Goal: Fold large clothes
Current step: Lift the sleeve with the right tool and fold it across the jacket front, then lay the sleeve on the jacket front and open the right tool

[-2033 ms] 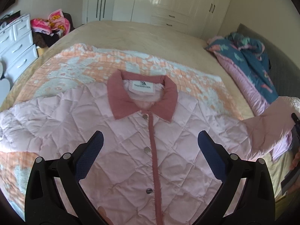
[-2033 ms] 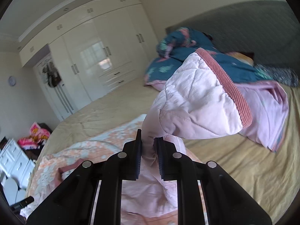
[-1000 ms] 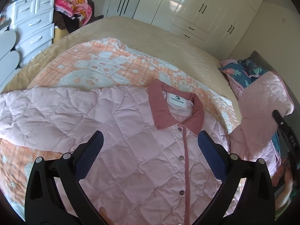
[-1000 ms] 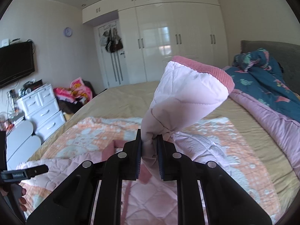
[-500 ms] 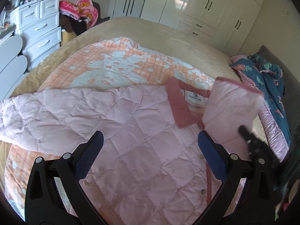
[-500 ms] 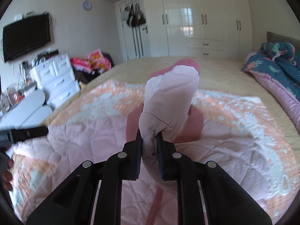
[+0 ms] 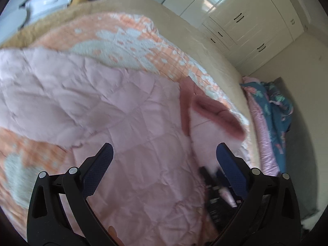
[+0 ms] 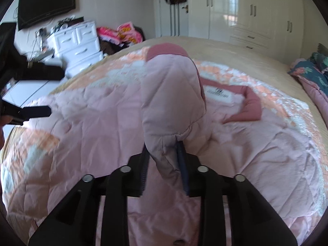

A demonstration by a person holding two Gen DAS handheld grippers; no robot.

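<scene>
Moved: my right tongs [image 8: 163,151] have carried the sleeve [image 8: 172,94] from out by the pillows across to lie over the jacket's [image 8: 86,135] chest; my left tongs [image 7: 164,164] have dropped lower over the jacket.
Right tongs: jaws have just been opening; they stand partly apart with a fold of the sleeve between them, and I cannot tell whether the pads press it at this moment.
Left tongs: wide open, nothing in them, hanging over the front of the jacket.
Jacket: pink, quilted, spread face up on the orange blanket [image 7: 127,39] on the bed [image 8: 235,51], collar [image 8: 252,104] toward the wardrobe [image 8: 256,10]; the other sleeve [image 7: 37,94] lies stretched out flat on my left.
Sleeve: lies along the chest with its cuff [image 8: 166,52] toward the collar.
Step, as I judge it: first sleeve is being laid in; the left one is not yet folded.
Handling: padded, soft and light but bulky; it should spring back and puff instead of creasing flat, and the smooth shell looks slippery.
Where to hold: a thick pinch at the cuff or along a seam, not the smooth middle of a panel.
Risk: the sleeve may slide off the chest once let go.
</scene>
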